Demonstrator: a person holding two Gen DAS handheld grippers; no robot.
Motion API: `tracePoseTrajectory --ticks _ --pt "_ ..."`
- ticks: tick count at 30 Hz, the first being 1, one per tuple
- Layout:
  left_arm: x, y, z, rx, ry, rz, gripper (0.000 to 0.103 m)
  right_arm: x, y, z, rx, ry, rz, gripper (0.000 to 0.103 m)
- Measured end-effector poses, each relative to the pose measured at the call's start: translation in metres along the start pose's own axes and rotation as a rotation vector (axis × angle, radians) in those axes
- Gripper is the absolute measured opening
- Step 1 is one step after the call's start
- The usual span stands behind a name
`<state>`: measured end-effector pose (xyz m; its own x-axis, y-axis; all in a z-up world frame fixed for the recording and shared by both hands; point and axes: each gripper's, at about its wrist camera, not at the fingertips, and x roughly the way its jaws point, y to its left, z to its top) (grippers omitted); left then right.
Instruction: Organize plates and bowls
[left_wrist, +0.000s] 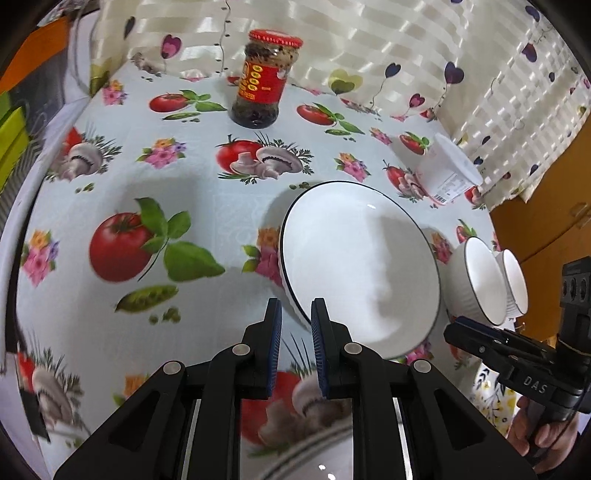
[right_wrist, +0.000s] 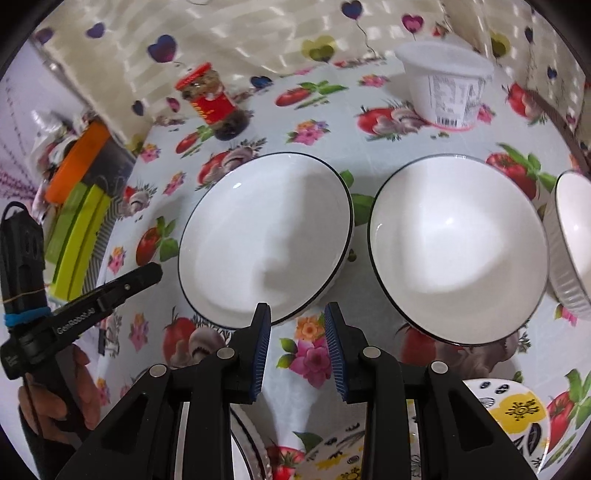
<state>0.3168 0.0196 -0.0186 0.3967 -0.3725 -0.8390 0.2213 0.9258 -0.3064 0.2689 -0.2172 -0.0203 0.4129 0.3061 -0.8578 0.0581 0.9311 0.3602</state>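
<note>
step: between pickups I'd guess, both grippers hang over the bowls, nothing carried
left gripper (left_wrist: 296, 317): pinched nearly closed, empty, at the left bowl's (right_wrist: 264, 236) near rim
right gripper (right_wrist: 297, 325): narrow gap, empty
next: spread jaws, straddle a rim
count: three white bowls mid-tabletop (left_wrist: 110, 332), floral plate (right_wrist: 517, 410) near edge, one jar (left_wrist: 264, 79), one tub (right_wrist: 447, 81)

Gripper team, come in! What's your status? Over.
Left gripper shut, empty. Right gripper open, empty. Left bowl, middle bowl side by side, unstacked. Nothing blocking.
</note>
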Motion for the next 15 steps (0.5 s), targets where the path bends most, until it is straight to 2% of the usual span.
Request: tracePoseTrajectory --ticks 9,15 --pt "0.028 0.006 0.011 0.025 0.038 -0.033 0.017 0.013 -0.004 0.009 0.031 0.009 -0.045 0.03" --pt "0.041 0.007 0.016 0.04 0.056 -0.022 0.017 0.021 -0.002 0.014 0.02 0.007 -0.089 0.03"
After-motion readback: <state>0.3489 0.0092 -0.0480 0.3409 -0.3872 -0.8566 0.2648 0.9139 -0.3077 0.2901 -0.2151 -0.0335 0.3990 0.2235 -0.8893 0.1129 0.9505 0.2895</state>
